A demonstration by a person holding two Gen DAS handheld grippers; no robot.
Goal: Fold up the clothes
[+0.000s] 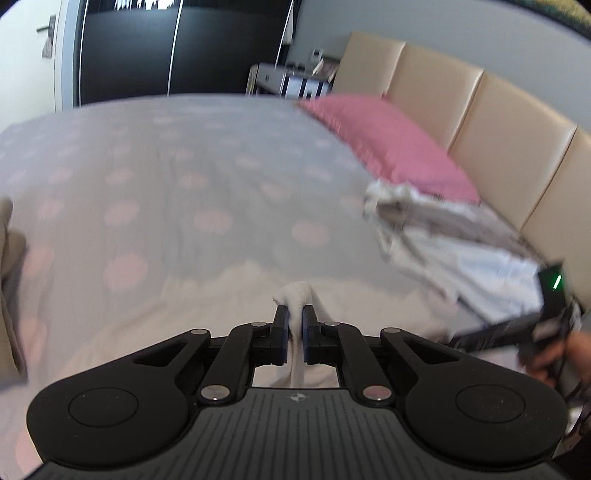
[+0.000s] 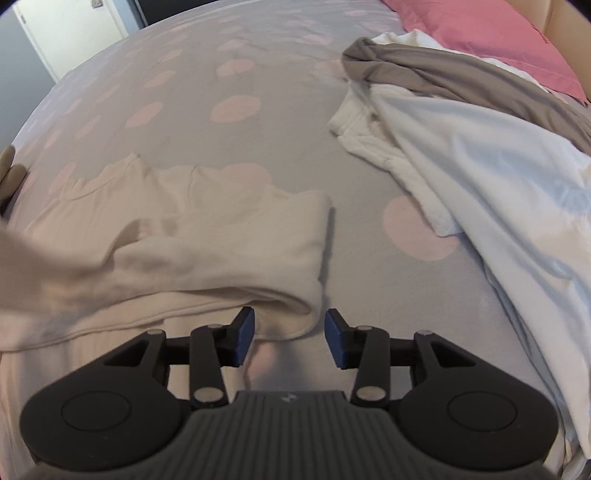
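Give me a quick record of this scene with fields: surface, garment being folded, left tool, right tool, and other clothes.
surface: bed cover, grey with pink spots
garment being folded: cream top, lying partly folded on the bed
left tool: shut on a pinch of the cream top
right tool: open, at the cream top's folded corner, nothing gripped
other clothes: loose pile of white and taupe pieces, to the right near the pink pillow
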